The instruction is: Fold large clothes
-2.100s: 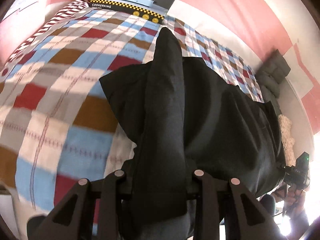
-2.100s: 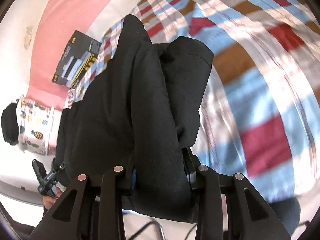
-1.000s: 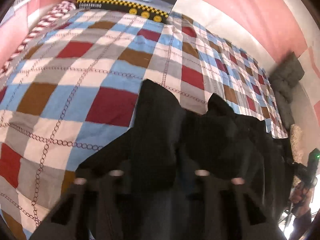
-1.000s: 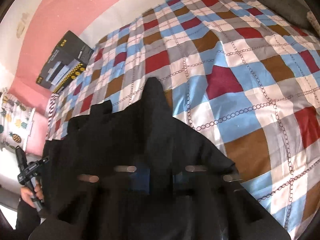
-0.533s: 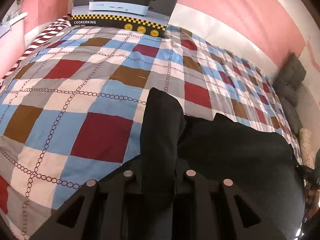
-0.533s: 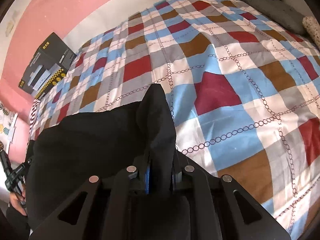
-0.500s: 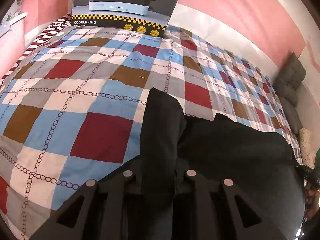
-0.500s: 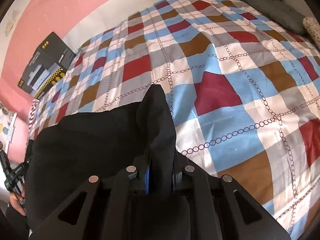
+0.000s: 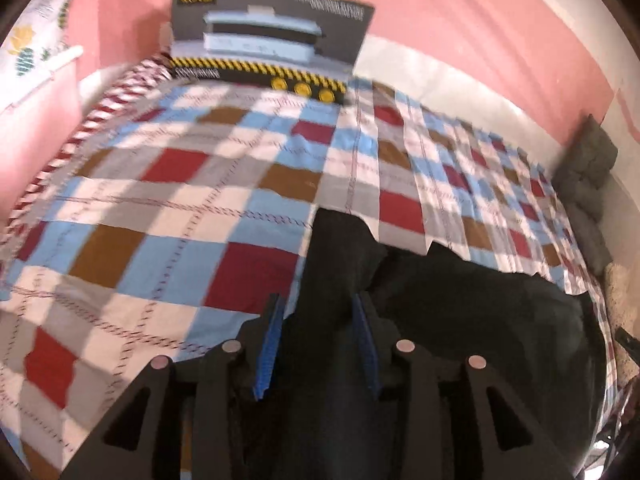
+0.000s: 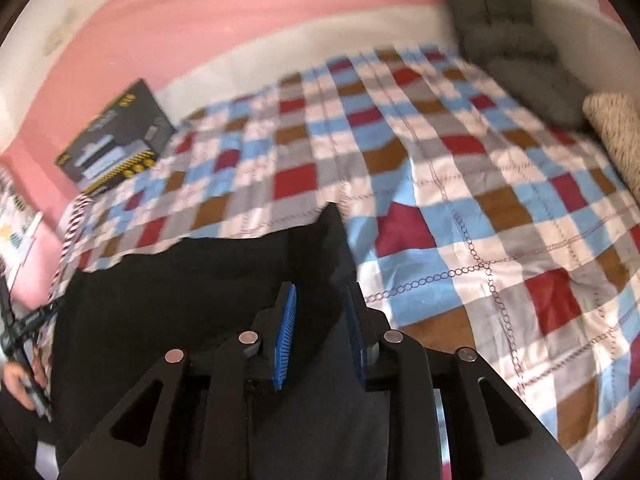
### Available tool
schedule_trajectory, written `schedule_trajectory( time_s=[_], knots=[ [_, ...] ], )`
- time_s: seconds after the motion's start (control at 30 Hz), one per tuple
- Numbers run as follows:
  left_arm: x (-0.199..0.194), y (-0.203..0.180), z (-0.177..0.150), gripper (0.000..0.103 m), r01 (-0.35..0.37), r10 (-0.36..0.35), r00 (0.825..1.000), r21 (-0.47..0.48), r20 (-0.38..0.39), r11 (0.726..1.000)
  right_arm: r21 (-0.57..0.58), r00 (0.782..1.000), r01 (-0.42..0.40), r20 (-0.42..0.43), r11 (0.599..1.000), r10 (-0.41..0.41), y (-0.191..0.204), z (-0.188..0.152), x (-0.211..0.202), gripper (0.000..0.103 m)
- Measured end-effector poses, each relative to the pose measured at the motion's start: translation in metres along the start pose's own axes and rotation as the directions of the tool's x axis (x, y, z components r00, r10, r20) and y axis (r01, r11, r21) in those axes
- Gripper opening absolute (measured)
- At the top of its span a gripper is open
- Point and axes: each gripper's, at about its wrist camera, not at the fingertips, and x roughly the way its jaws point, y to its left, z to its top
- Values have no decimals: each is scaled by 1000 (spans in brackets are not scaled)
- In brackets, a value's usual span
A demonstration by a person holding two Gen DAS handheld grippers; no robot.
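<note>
A large black garment [image 9: 480, 320] lies spread on the near part of a checked bedspread [image 9: 180, 200]. One raised fold of it stands between the blue pads of my left gripper [image 9: 318, 312], whose jaws are opening; the left pad's face is bare and clear of the cloth. In the right wrist view the same garment [image 10: 180, 288] fills the lower left. Its other peaked corner sits between the pads of my right gripper [image 10: 320, 312], also opening, with the blue pad faces showing and not pressing.
A dark appliance box [image 9: 272, 48] leans on the pink wall at the head of the bed, also seen as the box [image 10: 116, 140]. Grey cushions [image 10: 512, 40] and a beige textured roll [image 10: 616, 128] lie at the far right. A hand [image 10: 20, 376] shows at the left edge.
Both grippers have lifted slightly and their jaws have parted, baring the blue pads. The black cloth they pinched now stands loose between them, resting on the bed.
</note>
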Motion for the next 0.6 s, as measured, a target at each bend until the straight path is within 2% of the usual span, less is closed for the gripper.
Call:
schedule_trajectory(
  time_s=[0.07, 0.13, 0.17, 0.27, 0.37, 0.5, 0.6],
  knots=[
    [-22, -2, -6, 38, 14, -14, 1000, -8, 26, 1000, -23, 1000, -23, 2, 999, 23, 11, -19, -14, 26],
    [-44, -12, -21, 41, 65, -65, 996, -1, 54, 998, -43, 999, -38, -13, 998, 37, 19, -37, -14, 26],
    [-51, -20, -30, 46, 88, -89, 994, 21, 56, 996, -54, 999, -38, -29, 998, 37, 23, -47, -9, 26],
    [-50, -49, -62, 46, 116, -118, 993, 121, 16, 986, -35, 997, -6, -81, 999, 3, 14, -72, 18, 25],
    [-22, -60, -83, 46, 98, -90, 994, 141, -68, 985, 11, 997, 44, -70, 999, -44, -5, -75, 37, 21],
    [-10, -61, -91, 46, 75, -68, 996, 149, -52, 986, -35, 991, 102, -83, 994, -105, -3, -69, 51, 21],
    [-11, -63, -88, 46, 62, -52, 996, 155, -66, 986, -62, 987, 131, -87, 989, -136, 1, -68, 44, 21]
  ],
)
